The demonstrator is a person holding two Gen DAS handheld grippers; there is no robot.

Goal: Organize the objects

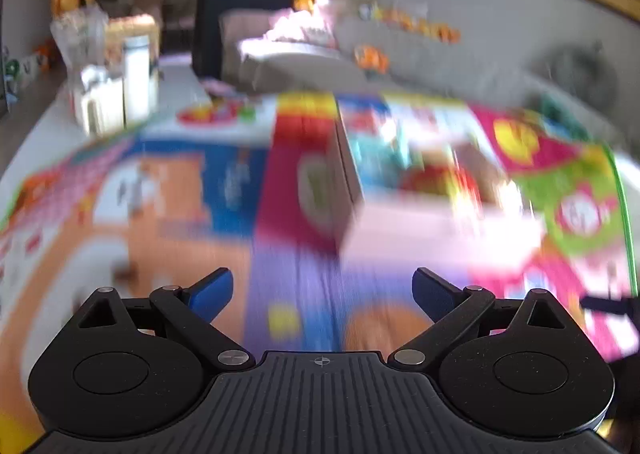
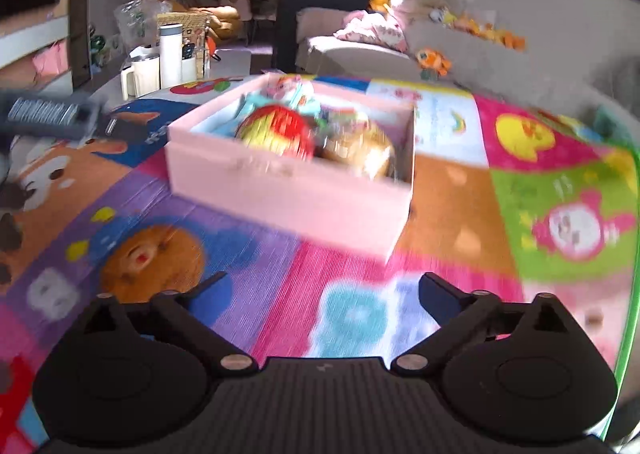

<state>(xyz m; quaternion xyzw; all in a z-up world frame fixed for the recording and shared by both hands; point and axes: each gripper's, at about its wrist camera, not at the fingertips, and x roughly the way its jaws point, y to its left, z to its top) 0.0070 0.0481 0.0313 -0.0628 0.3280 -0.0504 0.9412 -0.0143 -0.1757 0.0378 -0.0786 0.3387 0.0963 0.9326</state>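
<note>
A pink open box (image 2: 296, 189) stands on the colourful play mat (image 2: 256, 262). It holds a red and yellow round toy (image 2: 276, 131), a golden wrapped item (image 2: 360, 151) and a teal toy (image 2: 280, 95). The box also shows in the left wrist view (image 1: 432, 238), ahead and right, heavily blurred. My left gripper (image 1: 322, 290) is open and empty above the mat, just short of the box. My right gripper (image 2: 324, 292) is open and empty, a little in front of the box's near corner. The left gripper's body (image 2: 44, 113) shows at the left edge of the right wrist view.
A white kettle (image 2: 138, 75), a white flask (image 2: 170, 53) and a wicker basket (image 2: 184, 19) stand at the back left. A grey sofa (image 2: 360, 49) with soft toys lies behind. The mat's green edge (image 2: 630, 254) runs along the right.
</note>
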